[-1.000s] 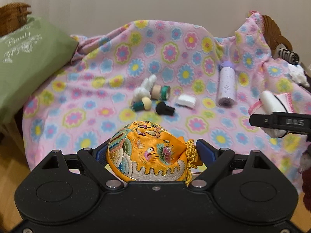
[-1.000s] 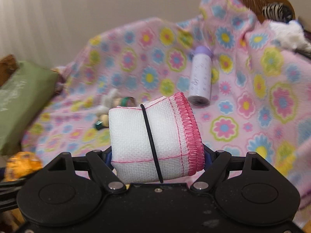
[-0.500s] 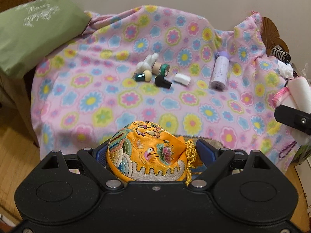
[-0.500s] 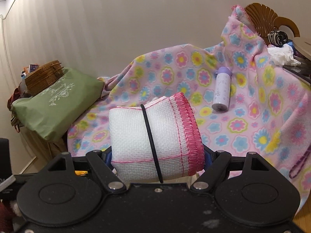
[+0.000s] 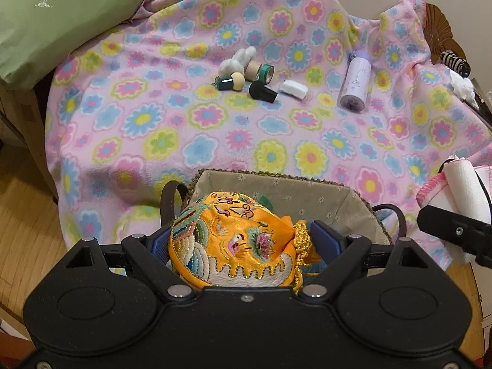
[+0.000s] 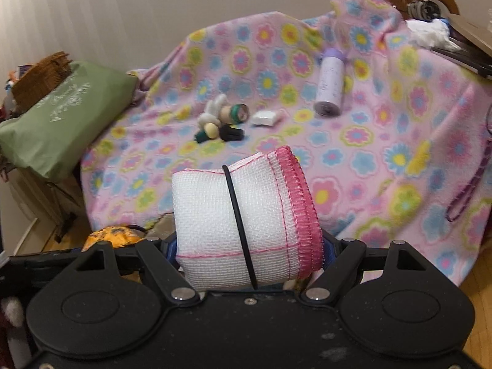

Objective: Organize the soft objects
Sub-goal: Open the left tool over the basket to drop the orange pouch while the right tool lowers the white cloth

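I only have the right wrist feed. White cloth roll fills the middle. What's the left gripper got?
Observer: The left gripper is clamped on an orange embroidered pouch with a gold cord at its mouth.
Operator: Anything under it? I just see a scrap of tan below the roll.
Observer: Yes, a fabric-lined basket with dark handles sits right in front of the pouch, at the near edge of the flowered blanket.
Operator: Is the basket empty?
Observer: Not quite: something green peeks out behind the pouch, but I cannot tell what it is.
Operator: Where's my roll relative to the basket?
Observer: The cloth roll, in the right gripper, is off to the basket's right side, not over it.
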Action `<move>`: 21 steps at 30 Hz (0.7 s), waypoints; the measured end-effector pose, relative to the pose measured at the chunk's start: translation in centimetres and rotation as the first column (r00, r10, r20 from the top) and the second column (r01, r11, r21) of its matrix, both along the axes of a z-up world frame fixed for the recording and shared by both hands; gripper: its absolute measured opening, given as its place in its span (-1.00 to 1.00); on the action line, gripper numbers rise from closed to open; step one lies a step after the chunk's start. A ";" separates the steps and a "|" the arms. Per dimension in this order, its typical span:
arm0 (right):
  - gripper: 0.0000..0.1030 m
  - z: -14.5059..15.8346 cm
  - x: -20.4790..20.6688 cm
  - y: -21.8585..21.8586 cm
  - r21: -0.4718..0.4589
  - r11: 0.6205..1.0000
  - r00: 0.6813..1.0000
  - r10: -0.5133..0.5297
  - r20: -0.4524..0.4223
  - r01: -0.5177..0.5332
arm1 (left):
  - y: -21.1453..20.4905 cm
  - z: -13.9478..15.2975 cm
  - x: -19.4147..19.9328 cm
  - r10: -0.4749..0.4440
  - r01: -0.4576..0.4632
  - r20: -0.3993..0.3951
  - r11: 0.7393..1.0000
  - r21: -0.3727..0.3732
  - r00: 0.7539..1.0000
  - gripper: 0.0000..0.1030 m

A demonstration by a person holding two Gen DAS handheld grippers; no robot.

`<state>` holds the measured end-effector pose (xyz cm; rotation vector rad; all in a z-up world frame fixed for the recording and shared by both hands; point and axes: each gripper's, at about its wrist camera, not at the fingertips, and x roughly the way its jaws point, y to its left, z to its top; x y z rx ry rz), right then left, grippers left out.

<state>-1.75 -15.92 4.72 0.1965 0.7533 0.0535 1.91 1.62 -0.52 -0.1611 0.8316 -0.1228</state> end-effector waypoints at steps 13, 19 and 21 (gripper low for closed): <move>0.55 -0.8 0.7 -0.1 0.021 1.000 0.998 0.010 -0.069 -0.008 | 0.2 -0.9 0.4 0.015 -0.016 -0.057 1.000 -0.012 0.998 0.66; 0.56 -0.8 0.8 0.0 0.019 1.000 0.997 0.012 -0.076 -0.011 | 0.4 -1.0 0.5 0.018 -0.019 -0.062 1.000 -0.018 0.998 0.66; 0.56 -0.8 0.9 0.0 0.019 1.000 0.997 0.013 -0.078 -0.012 | 0.4 -1.0 0.5 0.016 -0.017 -0.063 1.000 -0.018 0.998 0.66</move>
